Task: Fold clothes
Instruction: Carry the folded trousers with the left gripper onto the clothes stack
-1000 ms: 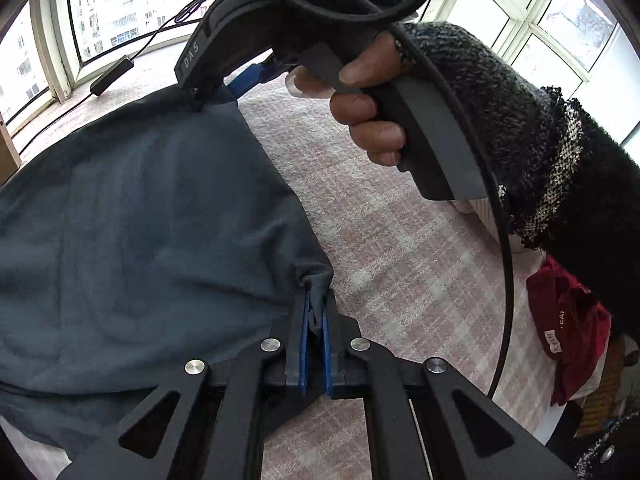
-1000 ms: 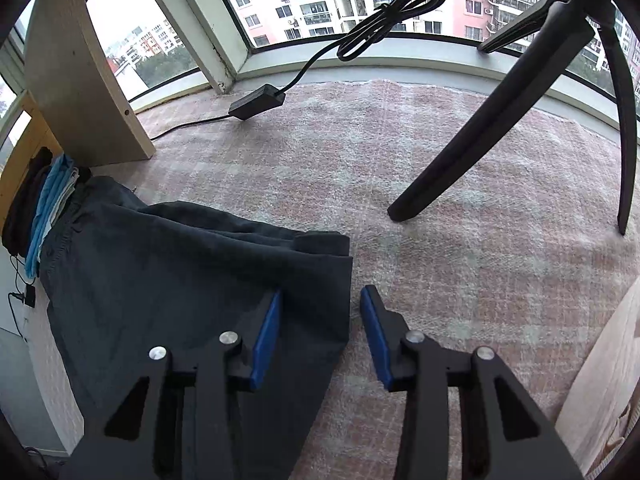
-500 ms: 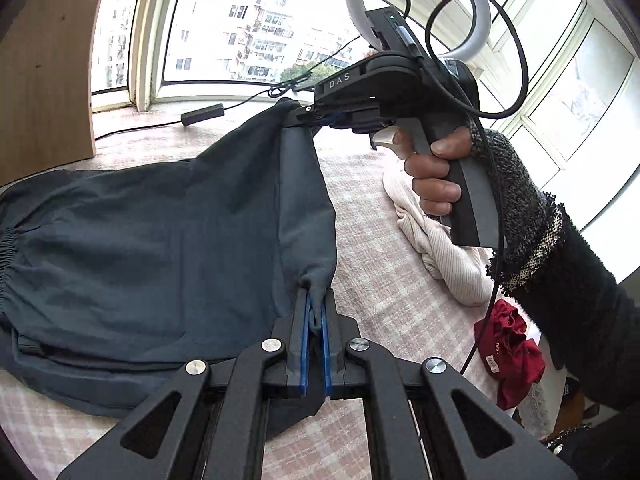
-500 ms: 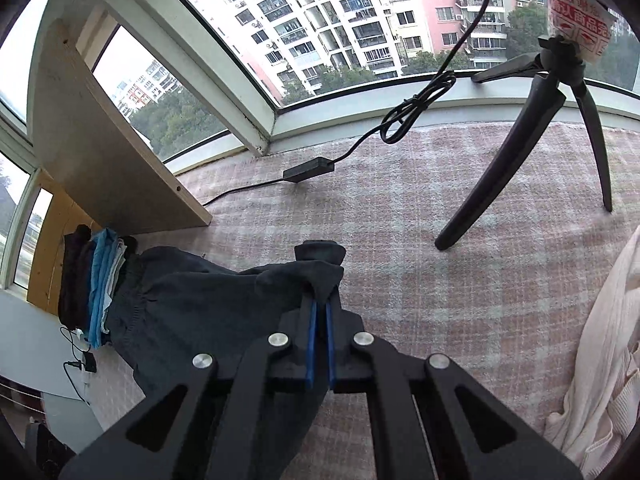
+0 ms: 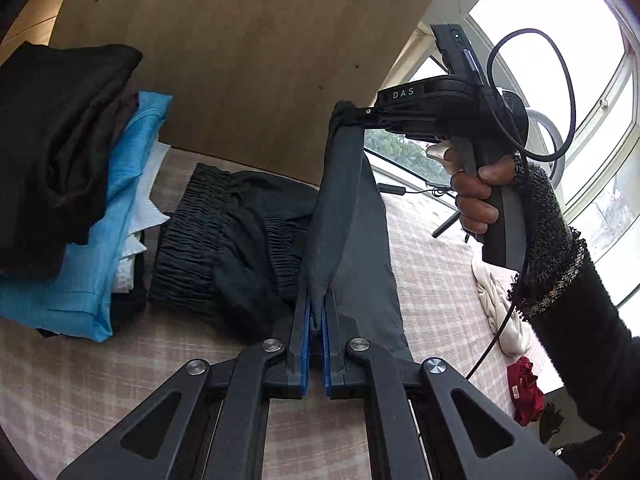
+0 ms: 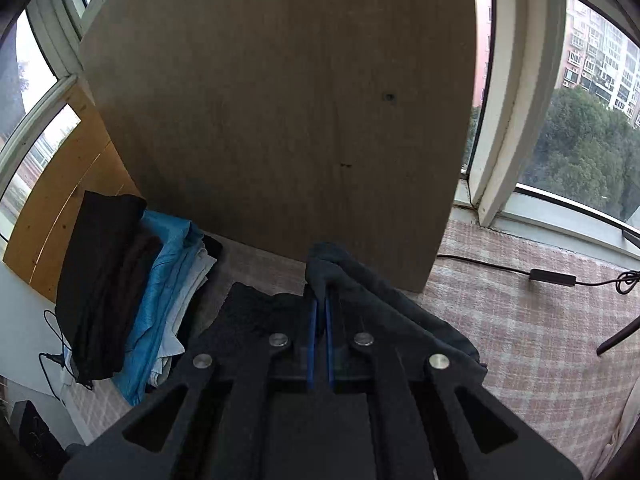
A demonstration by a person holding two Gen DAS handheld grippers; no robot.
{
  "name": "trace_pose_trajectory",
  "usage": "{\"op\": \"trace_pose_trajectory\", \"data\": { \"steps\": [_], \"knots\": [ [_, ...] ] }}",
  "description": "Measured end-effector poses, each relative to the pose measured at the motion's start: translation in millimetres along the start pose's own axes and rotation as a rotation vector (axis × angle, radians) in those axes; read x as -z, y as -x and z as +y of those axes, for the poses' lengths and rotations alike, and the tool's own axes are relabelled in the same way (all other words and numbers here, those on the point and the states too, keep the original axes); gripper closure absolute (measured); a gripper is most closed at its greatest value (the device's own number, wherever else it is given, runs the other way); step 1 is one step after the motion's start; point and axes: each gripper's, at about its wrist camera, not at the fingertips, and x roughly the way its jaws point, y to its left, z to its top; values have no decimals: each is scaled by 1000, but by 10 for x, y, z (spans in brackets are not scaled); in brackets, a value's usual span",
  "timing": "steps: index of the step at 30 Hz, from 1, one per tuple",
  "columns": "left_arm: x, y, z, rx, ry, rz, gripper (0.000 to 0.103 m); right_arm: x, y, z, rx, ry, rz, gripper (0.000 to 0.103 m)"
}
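Note:
I hold dark grey trousers (image 5: 352,216) by their leg end, stretched between both grippers. My left gripper (image 5: 317,320) is shut on one corner of the fabric. My right gripper (image 6: 320,300) is shut on the other corner; in the left wrist view it (image 5: 360,114) is higher and farther away. The leg end hangs lifted above the gathered elastic waistband (image 5: 224,232), which lies bunched on the checked pink cloth (image 5: 432,248). In the right wrist view the trousers (image 6: 400,312) drape down over my gripper.
A stack of folded clothes (image 5: 80,184), black on top and blue below, sits at the left. A wooden board (image 6: 280,120) stands close behind. A cream garment (image 5: 496,300) and a red one (image 5: 524,388) lie at the right. A cable and adapter (image 6: 552,278) lie by the window.
Both grippers have carried the leg end up and over toward the waistband and the wooden board. The right gripper, open one second ago, has shut on the fabric.

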Motion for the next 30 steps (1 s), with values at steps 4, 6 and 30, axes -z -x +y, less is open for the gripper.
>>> {"op": "trace_pose_trajectory", "data": {
  "steps": [4,6,30],
  "knots": [
    [72,-31,495,-8,86,-5,99,-107,-659,583,39,77,78,99],
    [130,-64,681,-3,122,-4,99,-92,-930,768,56,111,116,99],
    [478,96,548,-153,66,71,97,400,449,-84,-135,129,-2,48]
  ]
}}
